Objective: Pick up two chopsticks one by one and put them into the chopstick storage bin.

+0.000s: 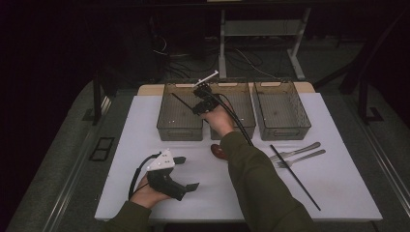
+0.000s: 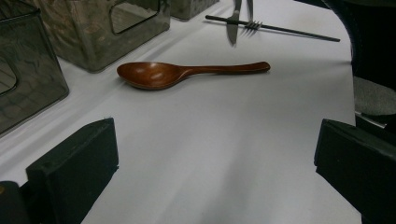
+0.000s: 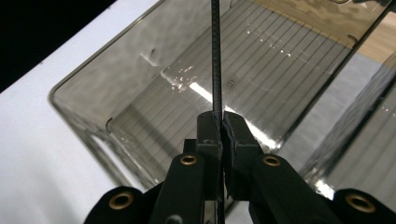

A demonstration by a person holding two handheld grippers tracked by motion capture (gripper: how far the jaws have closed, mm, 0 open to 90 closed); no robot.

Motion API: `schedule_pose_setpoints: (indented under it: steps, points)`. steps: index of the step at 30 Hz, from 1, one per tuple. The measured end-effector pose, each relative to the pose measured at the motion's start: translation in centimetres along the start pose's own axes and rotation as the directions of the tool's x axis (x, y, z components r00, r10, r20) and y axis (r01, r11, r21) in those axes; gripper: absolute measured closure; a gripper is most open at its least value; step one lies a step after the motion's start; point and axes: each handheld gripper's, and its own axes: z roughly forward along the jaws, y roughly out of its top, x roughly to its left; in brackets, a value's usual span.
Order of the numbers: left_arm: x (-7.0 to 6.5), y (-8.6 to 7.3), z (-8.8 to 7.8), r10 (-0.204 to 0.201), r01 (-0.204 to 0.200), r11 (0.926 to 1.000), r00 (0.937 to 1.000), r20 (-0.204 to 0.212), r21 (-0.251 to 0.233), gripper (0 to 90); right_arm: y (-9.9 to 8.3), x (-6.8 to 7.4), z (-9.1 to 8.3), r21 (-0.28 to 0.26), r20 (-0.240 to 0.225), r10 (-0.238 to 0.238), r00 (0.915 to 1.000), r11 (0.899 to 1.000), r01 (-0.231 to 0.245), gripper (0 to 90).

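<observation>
My right gripper [image 1: 200,99] is held over the left of three clear bins [image 1: 167,126], shut on a thin black chopstick [image 1: 181,100]. In the right gripper view the jaws [image 3: 219,123] pinch the chopstick [image 3: 215,56], which runs straight up across the bin's ribbed floor [image 3: 261,70]. My left gripper [image 1: 187,173] rests open near the table's front left, nothing between its fingers. In the left gripper view the gripper [image 2: 215,135] faces a brown wooden spoon [image 2: 159,74] lying on the white mat a little ahead of it.
A middle bin [image 1: 244,126] and a right bin [image 1: 282,130] stand beside the left one. Two metal forks [image 1: 297,153] and a second black chopstick [image 1: 295,177] lie at the right of the mat. The spoon [image 1: 217,151] sits partly under the right sleeve.
</observation>
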Motion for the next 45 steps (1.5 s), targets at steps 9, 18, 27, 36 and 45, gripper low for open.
schedule_pose_setpoints:
  steps: [9,18,27,36,45]
  points:
    - [-0.1,0.0,0.0,-0.005,0.005,1.0,1.0,0.005,-0.006,0.0,1.0,1.0,2.1,0.032,0.022,-0.008,0.9997,0.999,0.007,85.9]
    - [0.0,0.0,0.0,-0.005,0.005,0.9999,1.0,0.009,-0.009,0.0,1.2,1.1,3.3,0.051,0.043,-0.012,0.999,0.999,0.01,84.3]
    - [0.0,0.0,0.0,-0.004,0.004,1.0,1.0,0.008,-0.007,0.0,1.4,1.0,2.0,0.012,0.04,-0.022,0.999,1.0,0.021,68.4]
    - [0.1,0.0,0.0,0.002,-0.002,1.0,1.0,0.005,-0.004,0.0,1.3,0.7,-0.4,-0.03,-0.005,-0.023,0.9997,0.999,0.023,47.9]
    - [0.0,0.0,0.0,0.005,-0.005,1.0,1.0,-0.003,0.0,0.0,0.0,-0.1,-3.9,-0.092,-0.061,-0.062,0.9962,0.994,0.056,36.6]
